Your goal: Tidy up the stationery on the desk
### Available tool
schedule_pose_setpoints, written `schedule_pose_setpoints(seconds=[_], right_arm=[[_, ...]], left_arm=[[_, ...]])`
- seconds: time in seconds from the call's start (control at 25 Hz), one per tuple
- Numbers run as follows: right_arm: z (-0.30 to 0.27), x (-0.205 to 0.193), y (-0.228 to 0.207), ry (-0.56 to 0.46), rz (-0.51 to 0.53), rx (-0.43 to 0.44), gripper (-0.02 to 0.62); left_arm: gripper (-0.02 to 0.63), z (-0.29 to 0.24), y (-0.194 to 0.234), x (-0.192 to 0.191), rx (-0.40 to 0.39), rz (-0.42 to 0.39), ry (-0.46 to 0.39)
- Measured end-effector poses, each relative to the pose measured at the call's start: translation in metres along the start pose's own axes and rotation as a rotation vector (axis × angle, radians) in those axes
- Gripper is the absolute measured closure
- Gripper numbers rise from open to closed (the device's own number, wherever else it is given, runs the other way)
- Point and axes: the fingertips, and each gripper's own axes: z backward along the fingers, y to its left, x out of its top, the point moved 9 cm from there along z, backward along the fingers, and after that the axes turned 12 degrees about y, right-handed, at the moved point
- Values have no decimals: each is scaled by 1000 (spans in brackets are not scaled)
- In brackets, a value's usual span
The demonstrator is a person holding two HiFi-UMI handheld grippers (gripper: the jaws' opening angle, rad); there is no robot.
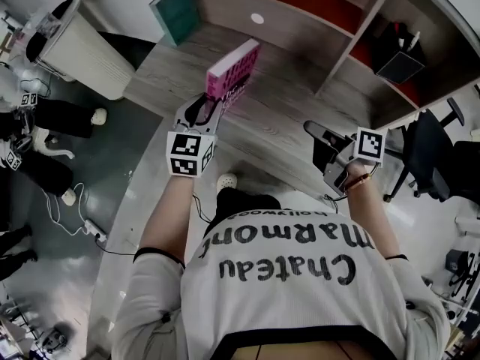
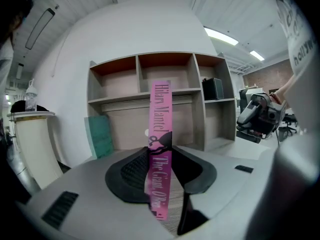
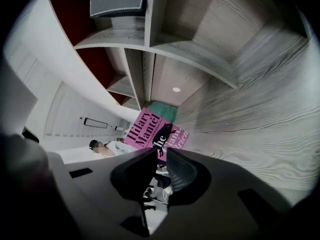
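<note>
Wood-grain desk point(image 1: 300, 122) runs across the middle of the head view, from centre left to right.
Open shelf unit point(image 1: 352, 40) along its back edge, upper right of frame; several compartments, reddish back panels.
White ribbed bin point(image 1: 82, 47), upper left, on the floor just off the desk's end.
Black office chair point(image 1: 431, 152), right edge, beside the desk.
Teal book point(image 1: 174, 13), top centre-left, upright and leaning at the back of the desk near the shelf unit's end.
Pink book point(image 1: 234, 70), the task's thing: upper centre, lifted clear of the desk top. In the left gripper view its spine point(image 2: 161, 149) stands upright in mid-frame.
Left gripper point(image 1: 216, 105), centre: jaws clamped on the pink book's lower end, one pad on each cover.
Right gripper point(image 1: 315, 131), centre right, above the desk's near edge and well apart from the book. Jaws stand a narrow slit apart, nothing between them; the pink book shows beyond the tips only.
</note>
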Motion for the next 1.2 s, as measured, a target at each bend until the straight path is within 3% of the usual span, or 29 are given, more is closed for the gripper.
schedule_pose_setpoints(seconds=[0.12,0.24,0.4,0.56,0.88,1.2], right_arm=[[-11,5,9,-9,70,-61,551],[-34,10,23,-33,116,-54,560],[-91,24,33,-88,111,-31,565],[-143,35,40,-123,125,-90,581],[-219,55,40,-155,57,-157,581],[-236,62,35,-202,-12,-208,581]], left_arm=[[460,2,14,2,7,25,-21],[460,1,34,3,-7,31,-29],[460,-11,87,1,-39,40,-33],[460,-21,137,2,-65,56,-45],[460,-57,228,4,-67,50,-35],[460,-95,272,10,-87,63,-52]])
